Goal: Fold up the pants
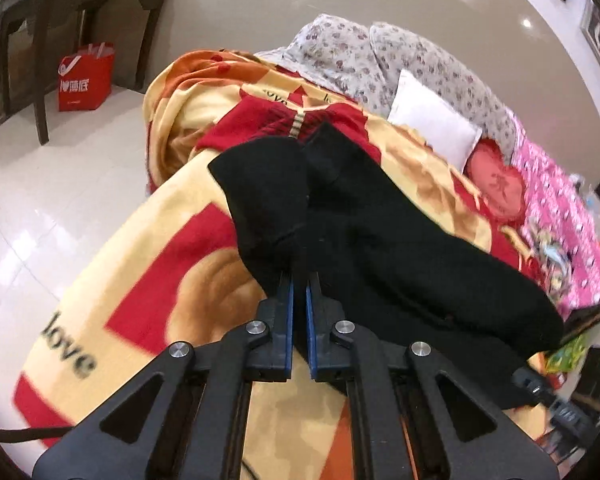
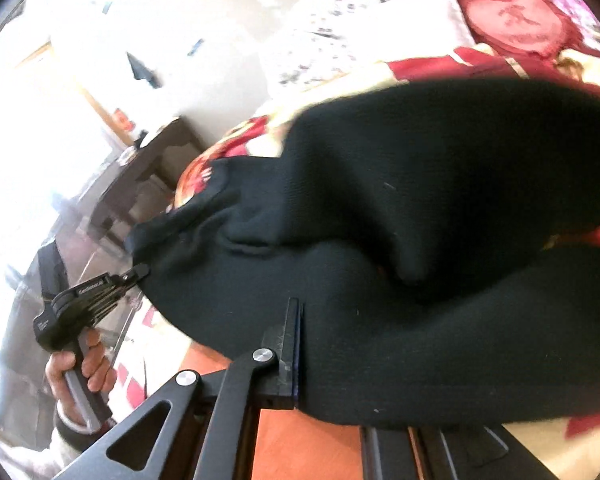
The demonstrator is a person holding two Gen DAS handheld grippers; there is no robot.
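Observation:
Black pants [image 1: 380, 232] hang lifted over a yellow and red blanket [image 1: 148, 264] on a bed. My left gripper [image 1: 299, 276] is shut on a fold of the pants' edge, the cloth pinched between its blue pads. In the right wrist view the pants [image 2: 440, 220] fill the middle. My right gripper [image 2: 300, 304] is shut on the pants; only its left finger [image 2: 290, 344] shows, the other is under the cloth. The left gripper [image 2: 140, 270] also shows there, held in a hand and gripping the pants' far edge.
A white pillow [image 1: 432, 120], a floral quilt [image 1: 400, 56] and a red heart cushion [image 1: 496, 184] lie at the bed's head. A pink cover [image 1: 560, 216] lies right. A dark wooden table [image 1: 80, 12] and a red bag [image 1: 86, 76] stand on the white tiled floor, left.

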